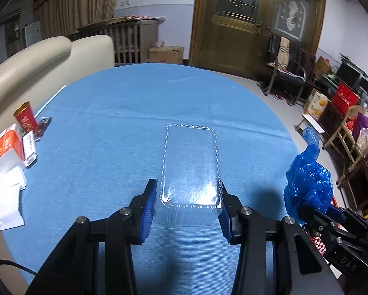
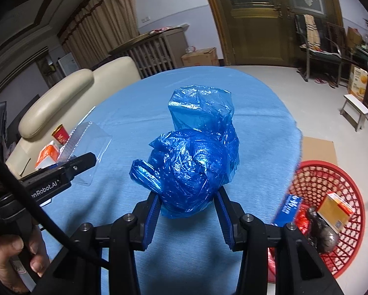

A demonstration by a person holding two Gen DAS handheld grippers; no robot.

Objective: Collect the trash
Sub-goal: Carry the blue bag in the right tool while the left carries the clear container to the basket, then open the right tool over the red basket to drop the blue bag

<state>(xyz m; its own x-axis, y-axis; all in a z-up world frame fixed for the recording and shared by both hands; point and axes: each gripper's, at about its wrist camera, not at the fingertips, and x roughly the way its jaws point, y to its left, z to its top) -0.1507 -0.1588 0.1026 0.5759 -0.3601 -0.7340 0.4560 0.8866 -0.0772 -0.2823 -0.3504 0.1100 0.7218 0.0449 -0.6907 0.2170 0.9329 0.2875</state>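
Observation:
My left gripper (image 1: 187, 200) is shut on a clear plastic food container (image 1: 190, 167), its near end clamped between the blue pads above the blue table (image 1: 110, 135). The container also shows in the right wrist view (image 2: 85, 145). My right gripper (image 2: 186, 202) is shut on a crumpled blue plastic bag (image 2: 193, 157), held over the table; the bag also shows at the right of the left wrist view (image 1: 308, 179). A red mesh trash basket (image 2: 336, 172) stands on the floor to the right with boxes and a dark bag in it.
At the table's left edge lie a red cup (image 1: 26, 119), an orange-white carton (image 1: 8, 147), white tissues (image 1: 5, 201) and a straw (image 1: 51, 100). A cream sofa (image 1: 36, 61) is behind. Cardboard (image 2: 316, 150) lies on the floor; chairs and shelves stand at the right.

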